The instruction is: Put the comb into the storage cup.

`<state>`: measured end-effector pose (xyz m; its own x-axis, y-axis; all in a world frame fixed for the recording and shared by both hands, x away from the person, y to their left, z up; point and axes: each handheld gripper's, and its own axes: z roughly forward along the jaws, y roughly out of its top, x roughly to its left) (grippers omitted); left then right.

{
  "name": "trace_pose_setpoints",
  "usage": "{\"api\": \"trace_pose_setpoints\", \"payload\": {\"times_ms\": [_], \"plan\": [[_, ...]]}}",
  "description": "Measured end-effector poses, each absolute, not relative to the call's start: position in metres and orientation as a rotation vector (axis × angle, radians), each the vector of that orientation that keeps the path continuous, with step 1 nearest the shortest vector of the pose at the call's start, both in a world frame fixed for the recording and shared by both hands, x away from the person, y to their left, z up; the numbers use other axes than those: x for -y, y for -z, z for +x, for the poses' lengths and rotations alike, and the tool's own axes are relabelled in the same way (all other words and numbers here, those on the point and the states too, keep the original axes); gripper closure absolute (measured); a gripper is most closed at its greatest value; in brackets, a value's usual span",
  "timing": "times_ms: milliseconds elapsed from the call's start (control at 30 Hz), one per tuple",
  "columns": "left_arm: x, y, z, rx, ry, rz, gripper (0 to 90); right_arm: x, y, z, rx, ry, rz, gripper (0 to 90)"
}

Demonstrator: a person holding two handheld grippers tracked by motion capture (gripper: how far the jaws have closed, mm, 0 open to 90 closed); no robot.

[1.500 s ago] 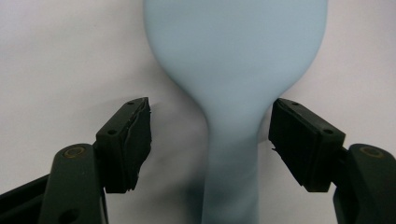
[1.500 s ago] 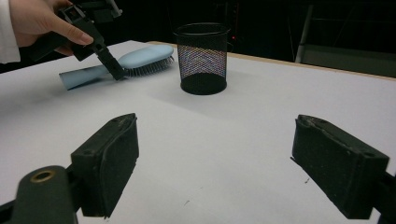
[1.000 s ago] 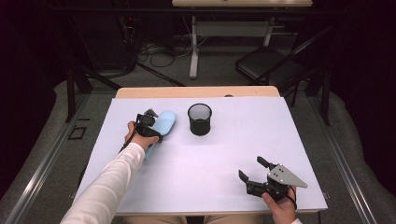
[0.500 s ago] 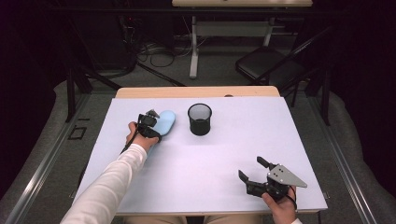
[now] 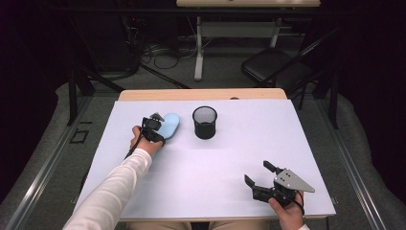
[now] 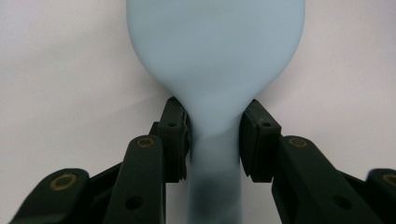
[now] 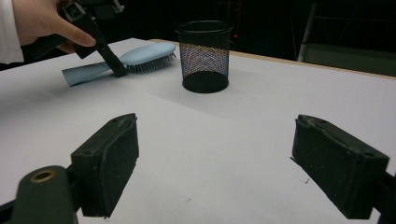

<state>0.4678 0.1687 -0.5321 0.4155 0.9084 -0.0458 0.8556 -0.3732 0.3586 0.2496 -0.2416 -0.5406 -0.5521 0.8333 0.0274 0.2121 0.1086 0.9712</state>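
At the near right corner of the white-topped bench [image 5: 206, 167], the right gripper [image 5: 261, 179] rests in the person's right hand [image 5: 286, 214], just above the surface. Its two black jaws stand wide apart with nothing between them, and its own view looks across bare bench toward the far things.

Farther back on the left, the left hand [image 5: 141, 142], at the end of a white sleeve [image 5: 112, 189], holds the left gripper [image 5: 155, 125] down on the pale blue plastic hairbrush [image 5: 167, 124]. Its jaws have just been closing, and in the left gripper view the pads [image 6: 173, 137] press on both sides of the brush's narrow neck [image 6: 215, 140], where the handle widens into the oval head. The brush lies flat on the bench, bristles down, its head pointing away from the person.

Just to the right of the brush head, apart from it, a black wire-mesh cup [image 5: 204, 122] stands upright.
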Motion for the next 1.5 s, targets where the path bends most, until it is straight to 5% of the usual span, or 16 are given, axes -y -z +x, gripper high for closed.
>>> {"api": "trace_pose_setpoints", "payload": {"times_ms": [1500], "plan": [[-0.176,0.526,0.462,-1.518,-0.356,2.198,69.6,0.242,0.541,0.25,-1.843,-1.468,1.016,14.3]]}}
